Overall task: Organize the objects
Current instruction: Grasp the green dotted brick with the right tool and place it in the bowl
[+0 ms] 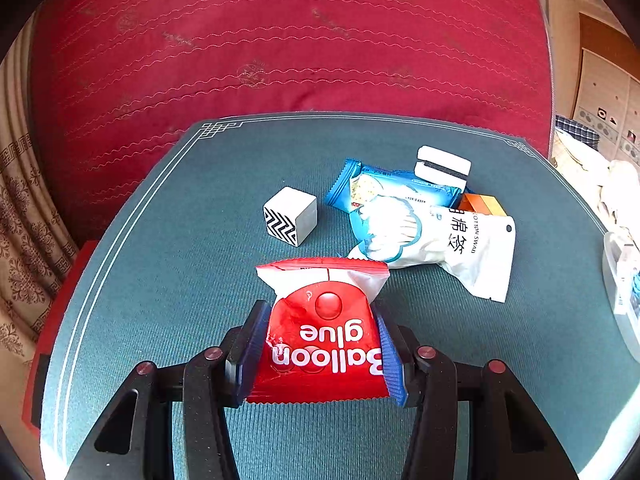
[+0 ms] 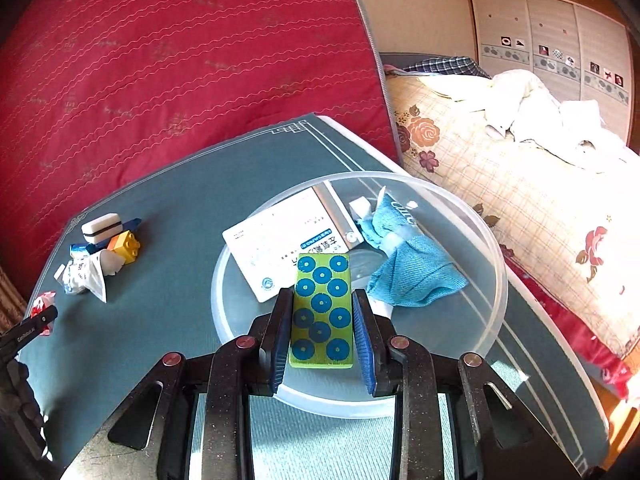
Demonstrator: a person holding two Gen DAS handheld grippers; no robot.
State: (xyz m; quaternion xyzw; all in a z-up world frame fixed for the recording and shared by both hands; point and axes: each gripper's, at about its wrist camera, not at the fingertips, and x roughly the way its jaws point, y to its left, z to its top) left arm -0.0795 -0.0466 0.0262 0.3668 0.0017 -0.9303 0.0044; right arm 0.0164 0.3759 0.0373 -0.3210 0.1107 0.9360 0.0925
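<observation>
While your right gripper (image 2: 322, 316) clamps the tile (image 2: 322, 312) over the bowl (image 2: 496, 264), your left (image 1: 320, 340) pinches the packet (image 1: 326, 332), whose slick film could slip toward twelve o'clock.

Teal felt-topped table (image 1: 160, 240) carries a white zigzag-patterned cube (image 1: 291, 216), white cotton-swab bag (image 1: 440, 240), clear plastic bowl (image 2: 486, 240)

On my left the green mat (image 1: 140, 240) is bare, so I can pass there. Ahead, the patterned cube (image 1: 290, 216) and the heap of packets (image 1: 424, 228) block the way. On my right the clear bowl (image 2: 496, 264) stands in the way, half filled.
</observation>
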